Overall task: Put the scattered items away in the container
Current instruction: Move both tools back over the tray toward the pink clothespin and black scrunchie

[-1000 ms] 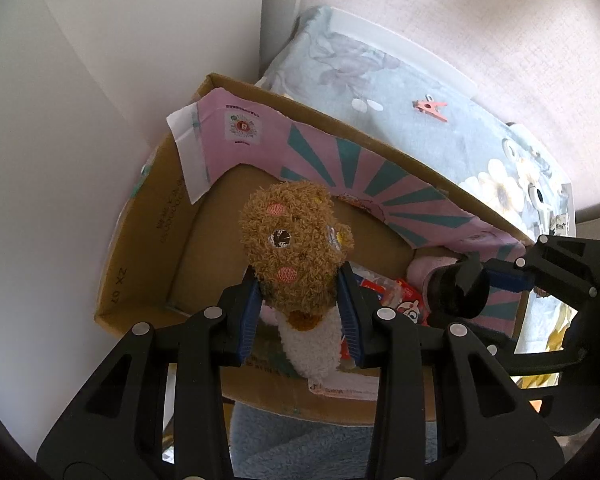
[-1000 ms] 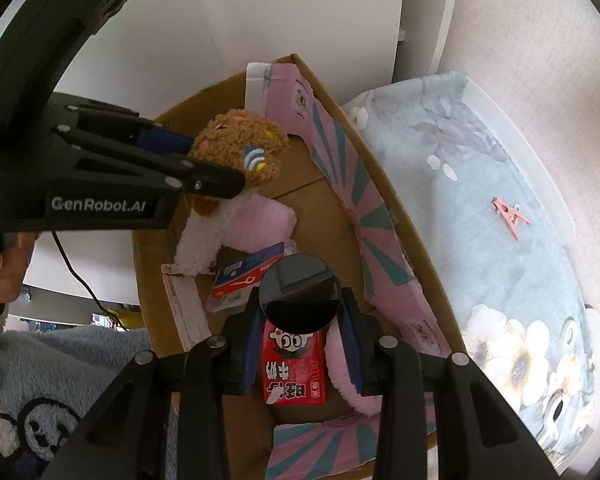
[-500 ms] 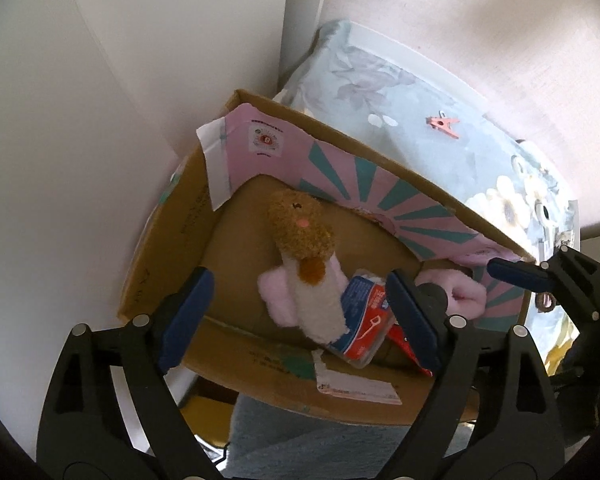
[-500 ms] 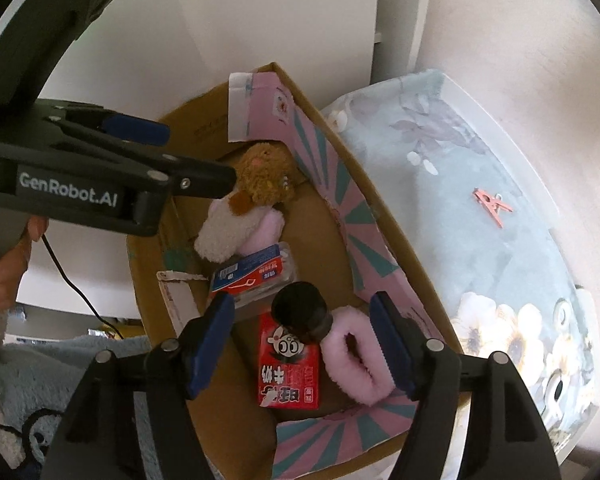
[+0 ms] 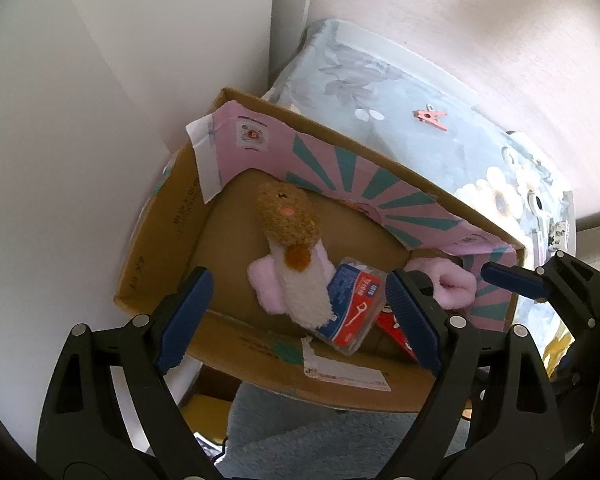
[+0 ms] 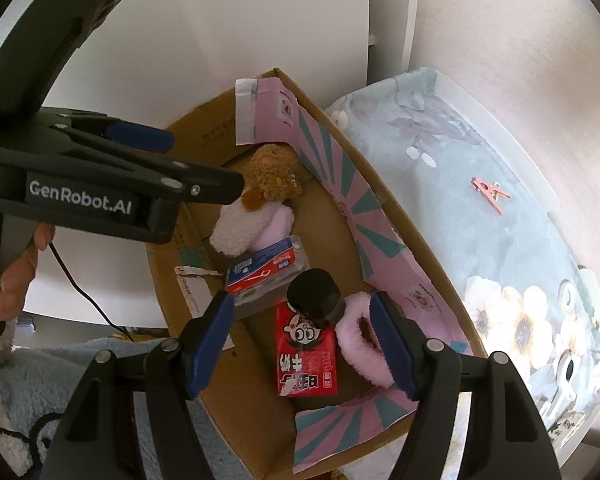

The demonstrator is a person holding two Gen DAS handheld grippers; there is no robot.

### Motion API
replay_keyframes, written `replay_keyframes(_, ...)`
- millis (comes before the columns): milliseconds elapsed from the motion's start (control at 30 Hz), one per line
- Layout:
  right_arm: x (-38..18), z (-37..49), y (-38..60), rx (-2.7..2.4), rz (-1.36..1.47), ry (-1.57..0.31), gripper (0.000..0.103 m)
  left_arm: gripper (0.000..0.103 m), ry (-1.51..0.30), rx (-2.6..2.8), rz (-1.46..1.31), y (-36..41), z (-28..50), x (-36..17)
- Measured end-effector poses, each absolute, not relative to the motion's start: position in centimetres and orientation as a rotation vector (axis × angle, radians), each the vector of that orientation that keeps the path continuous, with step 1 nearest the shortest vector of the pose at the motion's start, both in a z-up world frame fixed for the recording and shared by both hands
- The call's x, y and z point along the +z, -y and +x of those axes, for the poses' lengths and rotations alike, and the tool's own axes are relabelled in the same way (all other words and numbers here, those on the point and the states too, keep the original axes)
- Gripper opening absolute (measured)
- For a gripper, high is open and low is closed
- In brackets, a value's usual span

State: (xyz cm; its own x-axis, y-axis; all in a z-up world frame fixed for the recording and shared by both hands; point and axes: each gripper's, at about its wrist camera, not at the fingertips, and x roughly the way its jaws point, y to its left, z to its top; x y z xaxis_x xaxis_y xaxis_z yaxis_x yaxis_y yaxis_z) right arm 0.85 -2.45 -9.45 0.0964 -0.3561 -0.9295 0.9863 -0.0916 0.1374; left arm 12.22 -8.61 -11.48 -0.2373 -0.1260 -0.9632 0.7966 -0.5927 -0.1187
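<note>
A cardboard box point(image 5: 160, 240) point(image 6: 420, 240) with pink and teal flaps holds a brown plush bear point(image 5: 288, 248) point(image 6: 260, 200), a blue and red floss pack point(image 5: 352, 304) point(image 6: 268, 272), a red snack box point(image 6: 306, 356), a black-capped jar point(image 6: 314, 294) and a pink fluffy ring point(image 5: 448, 284) point(image 6: 360, 340). My left gripper point(image 5: 296, 320) is open and empty above the box's near wall. My right gripper point(image 6: 304, 340) is open and empty above the jar and snack box. A pink clothespin point(image 5: 430, 118) point(image 6: 490, 194) lies on the floral blanket outside the box.
The floral blue blanket point(image 5: 420, 92) point(image 6: 500, 260) lies to the right of the box. White cabinet walls point(image 5: 100, 100) stand behind and left of it. A fuzzy light blue fabric point(image 5: 320, 432) is below the box's near edge.
My left gripper opened and dropped the plush bear into the box, then drew back. My right gripper opened and released the black-capped jar into the box, then rose.
</note>
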Motion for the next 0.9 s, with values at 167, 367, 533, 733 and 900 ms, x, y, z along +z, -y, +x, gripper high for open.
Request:
replay_keyframes(167,-8.4,0.3,1.5,-1.395,1.067,-0.755,0.066,0.088,-0.825,-1.933,1.389,7.8,11.2,-10.5)
replay_keyframes(367,-7.2,-1.5,-1.0,-1.485,1.070,-0.697,0.066,0.088,-0.764,-2.020,1.412,6.3,7.9,-8.8)
replay_keyframes(533,-6.6,-4.0,-4.3,-1.581,1.111,-0.634,0.066,0.088,-0.705,-2.095,1.440,5.1,4.7,-7.7)
replay_keyframes(733,-6.0,-8.1,-9.5,-1.736,1.187,-0.551,0.066,0.088,-0.635,-2.153,1.453,4.8,1.0,-6.5)
replay_keyframes(900,-6.1,-11.4,-14.1,-1.869,1.264,-0.481,0.066,0.088,-0.589,-2.182,1.465,5.4,-2.5,-5.8)
